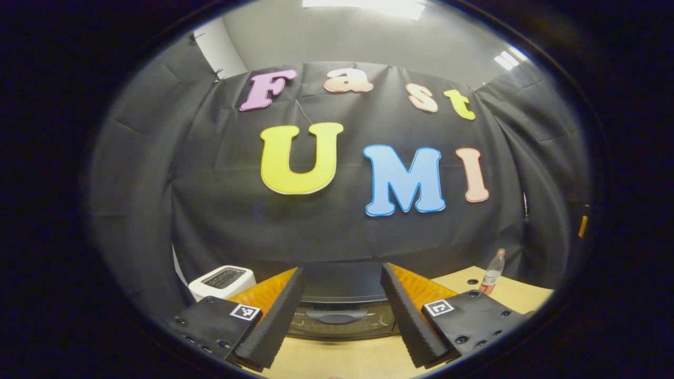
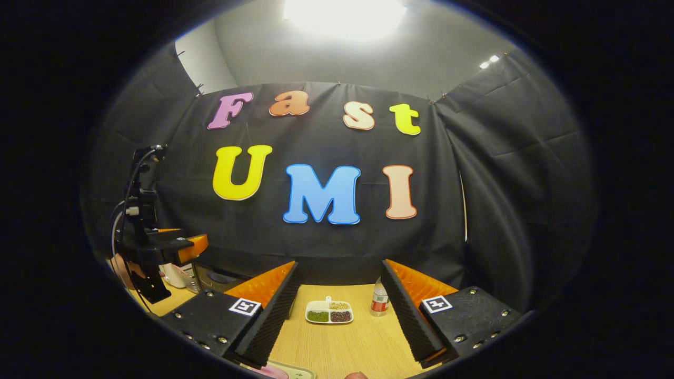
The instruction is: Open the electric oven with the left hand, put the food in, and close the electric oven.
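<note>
In the left gripper view, the electric oven (image 1: 337,300) sits low centre on the desk (image 1: 342,360), framed between the left hand-held gripper's (image 1: 341,321) wide-apart, empty fingers. The right hand-held gripper (image 2: 337,326) is likewise spread, empty. One white toaster (image 1: 222,280), one bottle (image 2: 379,301), one divided tray (image 2: 329,311).

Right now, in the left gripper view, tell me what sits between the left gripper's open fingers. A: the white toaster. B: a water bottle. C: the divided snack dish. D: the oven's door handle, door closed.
D: the oven sits framed between the spread fingers of the left gripper, its curved handle centred and its door closed.
</note>
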A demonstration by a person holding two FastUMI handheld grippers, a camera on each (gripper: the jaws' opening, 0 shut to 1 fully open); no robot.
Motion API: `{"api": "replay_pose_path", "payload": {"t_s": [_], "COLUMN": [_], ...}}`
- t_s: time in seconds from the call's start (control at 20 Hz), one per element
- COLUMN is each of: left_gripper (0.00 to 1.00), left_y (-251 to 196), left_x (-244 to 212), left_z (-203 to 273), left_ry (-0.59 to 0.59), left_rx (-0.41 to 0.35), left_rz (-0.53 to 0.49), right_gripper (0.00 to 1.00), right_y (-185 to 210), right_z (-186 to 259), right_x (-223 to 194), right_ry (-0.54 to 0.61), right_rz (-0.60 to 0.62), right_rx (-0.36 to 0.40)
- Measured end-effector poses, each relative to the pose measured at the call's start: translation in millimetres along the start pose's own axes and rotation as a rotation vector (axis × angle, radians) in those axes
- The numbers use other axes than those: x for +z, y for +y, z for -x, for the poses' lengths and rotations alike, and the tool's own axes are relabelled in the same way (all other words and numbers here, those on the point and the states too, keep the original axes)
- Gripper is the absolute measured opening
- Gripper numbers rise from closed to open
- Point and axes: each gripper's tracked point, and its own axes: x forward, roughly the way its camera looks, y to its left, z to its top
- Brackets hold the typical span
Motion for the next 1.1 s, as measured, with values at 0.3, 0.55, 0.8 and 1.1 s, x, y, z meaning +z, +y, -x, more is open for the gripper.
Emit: {"api": "replay_pose_path", "payload": {"t_s": [0.3,0.55,0.8,1.1], "left_gripper": [0.91,0.97,0.98,1.00], "left_y": [5,8,9,11], "left_x": [-44,-85,-122,-139], "left_z": [-49,-76,-93,-105], "left_ry": [0.073,0.138,0.194,0.210], "left_rx": [-0.037,-0.056,-0.062,-0.049], "left_rz": [-0.004,-0.017,-0.038,-0.036], "right_gripper": [0.96,0.95,0.95,0.95], "right_y": [1,5,3,-3], "right_z": [-13,-19,-23,-23], "right_x": [-12,-18,-18,-24], "right_ry": [0.037,0.053,0.059,0.075], "right_rz": [0.038,0.054,0.071,0.080], "right_rx": [-0.080,-0.114,-0.141,-0.172]}}
